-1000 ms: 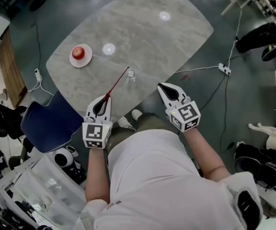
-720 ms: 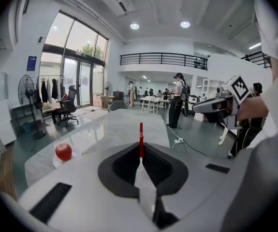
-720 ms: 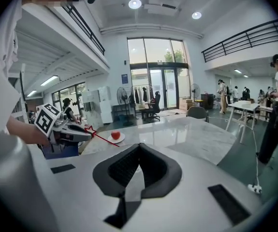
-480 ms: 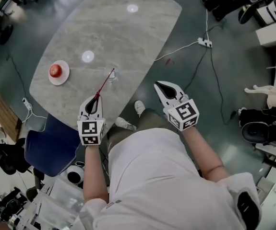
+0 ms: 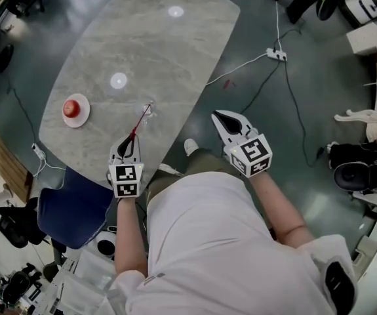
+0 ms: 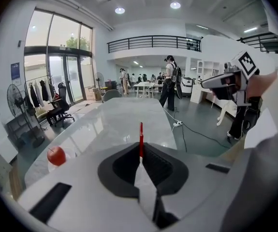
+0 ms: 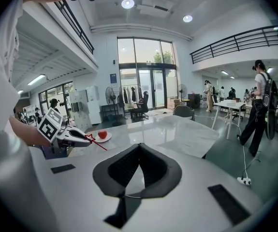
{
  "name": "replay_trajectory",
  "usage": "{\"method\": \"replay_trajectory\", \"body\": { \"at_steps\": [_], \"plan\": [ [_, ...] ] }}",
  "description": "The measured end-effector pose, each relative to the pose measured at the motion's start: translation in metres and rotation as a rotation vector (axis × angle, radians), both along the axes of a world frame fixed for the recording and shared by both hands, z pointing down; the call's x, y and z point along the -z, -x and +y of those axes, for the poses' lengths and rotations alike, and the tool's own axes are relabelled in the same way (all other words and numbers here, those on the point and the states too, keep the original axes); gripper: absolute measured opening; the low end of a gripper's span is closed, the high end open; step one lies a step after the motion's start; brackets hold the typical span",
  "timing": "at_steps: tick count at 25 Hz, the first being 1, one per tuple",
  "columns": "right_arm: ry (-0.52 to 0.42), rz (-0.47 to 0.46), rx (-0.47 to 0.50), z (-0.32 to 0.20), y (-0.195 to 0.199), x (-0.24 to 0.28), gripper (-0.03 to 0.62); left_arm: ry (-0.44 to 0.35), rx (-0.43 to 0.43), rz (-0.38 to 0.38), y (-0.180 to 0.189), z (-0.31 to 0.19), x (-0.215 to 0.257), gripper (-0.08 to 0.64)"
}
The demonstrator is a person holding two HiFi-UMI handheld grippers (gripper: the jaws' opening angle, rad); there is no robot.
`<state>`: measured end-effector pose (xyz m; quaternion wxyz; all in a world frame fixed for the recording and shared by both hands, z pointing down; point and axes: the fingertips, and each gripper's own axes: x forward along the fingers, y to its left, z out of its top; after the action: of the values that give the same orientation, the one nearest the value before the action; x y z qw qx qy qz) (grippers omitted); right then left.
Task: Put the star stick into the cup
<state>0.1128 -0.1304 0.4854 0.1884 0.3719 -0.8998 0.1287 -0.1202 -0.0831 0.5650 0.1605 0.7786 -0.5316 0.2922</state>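
Observation:
My left gripper (image 5: 132,139) is shut on the thin red star stick (image 5: 141,119), which slants up and away over the grey marble table (image 5: 142,51). The stick's far end lies at a small clear cup (image 5: 147,111) near the table's near edge; whether it is inside, I cannot tell. In the left gripper view the stick (image 6: 140,138) rises straight from between the shut jaws, and the cup is hidden. My right gripper (image 5: 220,115) hangs off the table's right edge, shut and empty. In the right gripper view the left gripper (image 7: 71,138) shows the stick's star end (image 7: 88,138).
A red apple (image 5: 71,107) on a small white plate (image 5: 83,115) sits at the table's left end. A blue chair (image 5: 70,205) stands below that end. A white cable and power strip (image 5: 277,54) lie on the floor to the right. People stand far behind the table (image 6: 170,81).
The head view has swung, so the table sits further left. My left gripper has kept its hold, and the stick now looks shorter, its far end at the cup. The right gripper has barely moved.

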Motion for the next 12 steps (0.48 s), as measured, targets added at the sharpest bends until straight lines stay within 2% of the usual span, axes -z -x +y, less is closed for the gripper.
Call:
{"method": "replay_trajectory", "body": {
  "at_steps": [12],
  "plan": [
    [-0.004,-0.008,0.018,-0.0084,0.0021,0.0019,0.011,0.011,0.050,-0.019,0.0104,0.0005,-0.0061,0.015]
  ]
}}
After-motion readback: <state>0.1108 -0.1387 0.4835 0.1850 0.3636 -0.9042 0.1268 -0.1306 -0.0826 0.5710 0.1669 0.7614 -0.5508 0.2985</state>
